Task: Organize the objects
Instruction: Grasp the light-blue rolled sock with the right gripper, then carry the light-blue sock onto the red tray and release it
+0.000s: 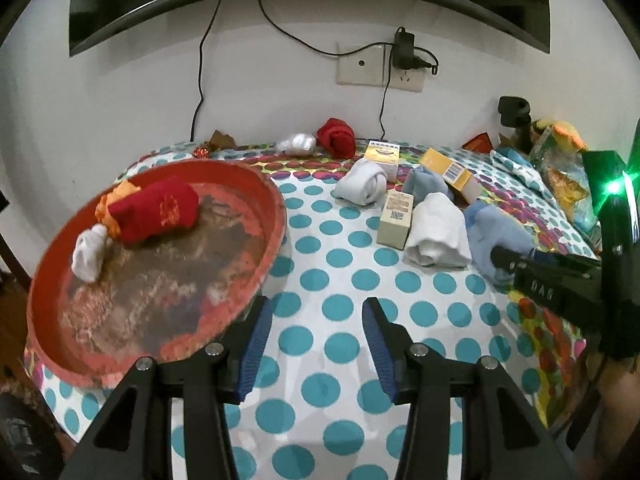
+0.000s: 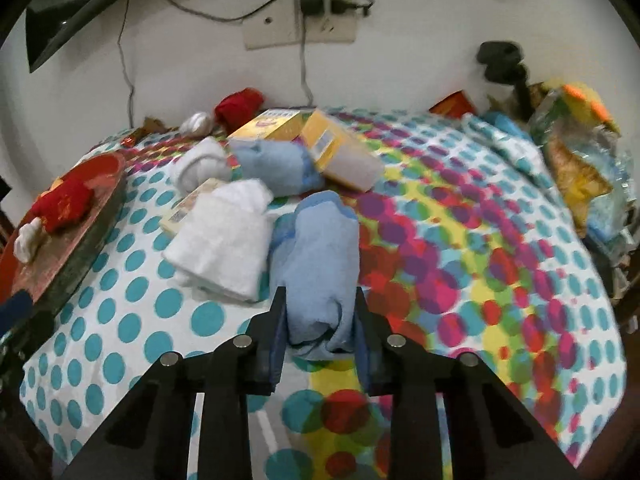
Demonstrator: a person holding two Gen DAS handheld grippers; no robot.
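The left gripper (image 1: 318, 350) hangs part-open and empty beside the red tray (image 1: 276, 216). At its three o'clock, the right gripper (image 2: 320, 322) pinches the blue sock roll's (image 2: 316, 256) near end on the surface (image 2: 460, 220); lifted so, I reckon the roll may unravel or slip.

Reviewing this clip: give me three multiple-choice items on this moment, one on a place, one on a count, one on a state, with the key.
1. Where does the red rolled sock lie?
A. in the red tray
B. on a yellow box
C. on the floor

2. How many rolled items lie in the tray?
A. one
B. two
C. four

3. What is the right gripper doing?
A. hanging open over bare cloth
B. closed on the light blue rolled sock
C. holding a box

Key: 1 A, it rests on the tray's floor; 2 B, the red roll and a small white sock; 3 B, its pads press the blue roll's sides.
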